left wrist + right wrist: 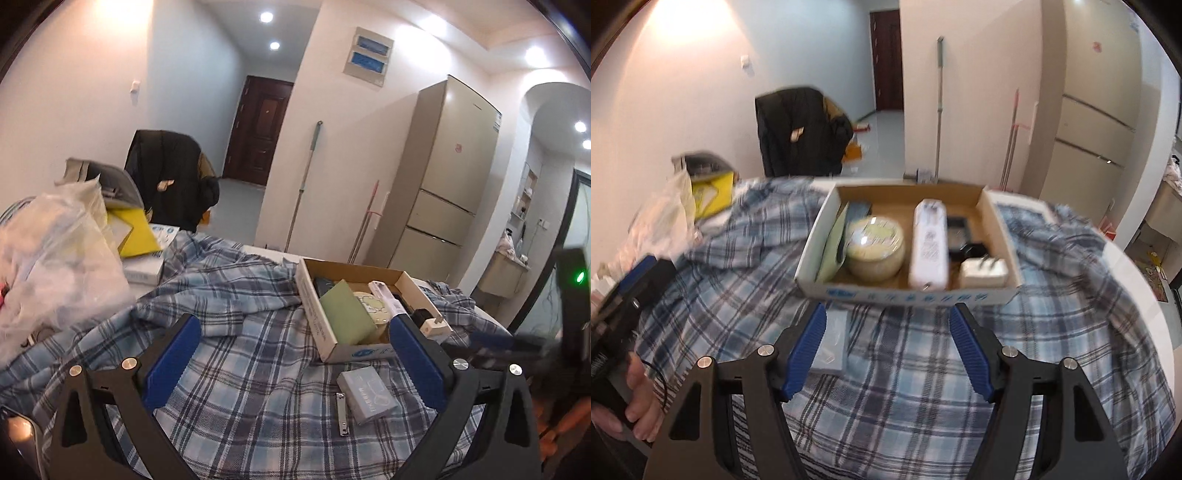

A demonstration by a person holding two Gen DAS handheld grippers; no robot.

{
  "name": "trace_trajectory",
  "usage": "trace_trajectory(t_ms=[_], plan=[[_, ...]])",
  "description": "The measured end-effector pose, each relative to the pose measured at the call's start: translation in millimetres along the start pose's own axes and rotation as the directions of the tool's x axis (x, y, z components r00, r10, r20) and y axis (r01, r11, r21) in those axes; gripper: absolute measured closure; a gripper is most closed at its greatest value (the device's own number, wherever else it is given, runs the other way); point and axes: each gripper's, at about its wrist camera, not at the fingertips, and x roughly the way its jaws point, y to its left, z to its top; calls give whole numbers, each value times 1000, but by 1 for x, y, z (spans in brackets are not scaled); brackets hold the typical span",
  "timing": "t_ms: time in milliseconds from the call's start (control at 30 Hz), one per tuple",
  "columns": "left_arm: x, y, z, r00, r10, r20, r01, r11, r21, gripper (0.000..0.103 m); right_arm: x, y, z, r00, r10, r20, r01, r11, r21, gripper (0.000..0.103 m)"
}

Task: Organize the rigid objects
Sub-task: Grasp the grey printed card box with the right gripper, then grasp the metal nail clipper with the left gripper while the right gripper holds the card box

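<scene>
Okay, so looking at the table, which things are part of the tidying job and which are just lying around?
Job:
cardboard box
grey box
nail clipper
white remote
round tin

Lying about:
plaid cloth
plastic bag
yellow folder
mop
fridge

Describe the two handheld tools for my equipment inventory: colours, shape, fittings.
Both match. The left tool and right tool each have two black, angular finger arms with triangular cut-outs, joined by round silver bolts. Ribbed blue pads line the inner faces. From the left wrist view, the right tool's black body shows a small green light. No sleeves show.
</scene>
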Motion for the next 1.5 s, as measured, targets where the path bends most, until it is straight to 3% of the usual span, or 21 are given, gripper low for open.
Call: trace_trajectory(t_ms=[100, 167, 567, 633, 700, 800, 1033, 1300, 1367, 1467, 1500], plan=[[1, 4, -1, 1000, 3, -5, -3, 1000, -19, 0, 36, 7, -5, 981, 122, -150, -116, 992, 45, 38], [1, 4, -1, 1000, 2, -9, -2, 1000, -23, 0, 55, 13, -9, 965, 143, -217, -133, 989, 61, 47], [-3, 1, -1, 1000, 7, -3, -7, 1000, -6, 0, 79, 36, -7, 958, 114, -262, -114, 993, 17, 47], [-7, 2, 1, 1000, -5, 13, 5, 1000, -15, 0, 81, 42, -7, 962, 73, -263, -78, 997, -10, 47], [-7, 5, 1, 1000, 9, 14, -8, 999, -32, 0, 85, 45, -8, 960, 27, -277, -35, 999, -24, 53], [0, 10, 0, 1000, 27, -12, -27, 999, -46, 0, 82, 40, -9, 959, 32, -282, -35, 999, -5, 57], [5, 9, -2, 999, 46, -29, -47, 999, -28, 0, 35, 2, -12, 980, 3, -201, -6, 1000, -14, 57], [9, -9, -6, 997, 40, -71, -35, 997, 62, 0, 29, -68, -36, 964, -104, -244, 115, 993, 33, 57], [13, -13, -8, 994, 7, -110, 0, 998, 60, 9, 30, -83, -43, 962, -123, -245, 140, 989, 53, 57], [25, -15, -6, 978, -5, -208, 10, 1000, 26, 36, 26, -101, -48, 965, -118, -235, 142, 986, 85, 57], [30, -15, -6, 969, 2, -246, 1, 1000, 10, 52, 25, -107, -48, 966, -113, -234, 138, 986, 93, 57]])
